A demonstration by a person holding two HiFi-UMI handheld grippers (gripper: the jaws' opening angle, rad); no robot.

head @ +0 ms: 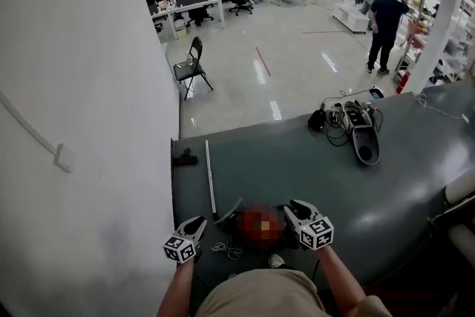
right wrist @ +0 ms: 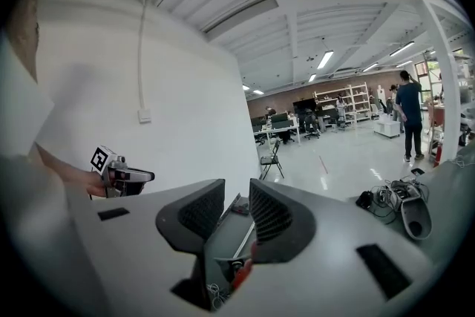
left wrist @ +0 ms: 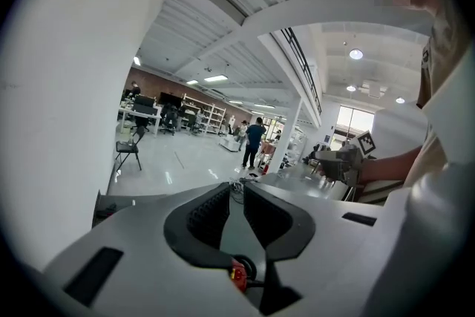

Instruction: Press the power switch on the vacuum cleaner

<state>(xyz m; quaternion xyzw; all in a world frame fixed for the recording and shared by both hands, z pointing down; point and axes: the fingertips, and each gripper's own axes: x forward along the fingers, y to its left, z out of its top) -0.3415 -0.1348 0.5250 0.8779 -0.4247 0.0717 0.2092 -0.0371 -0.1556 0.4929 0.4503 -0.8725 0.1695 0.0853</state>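
Grey table (head: 297, 167), press not begun by my read: left gripper (head: 194, 225) and right gripper (head: 295, 210) slightly open, empty, vacuum (head: 210, 178) between them, switch not identifiable.

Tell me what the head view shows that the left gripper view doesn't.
Only the head view: the long white tube, the small black object near the wall, and the grey vacuum cleaner lying whole among its black cables.

Only the left gripper view: the inside of the left gripper, its claw slightly apart with nothing between, and a bright window-like opening.

Both: the dark grey table, the right gripper, the black folding chair and the standing person in a dark shirt.
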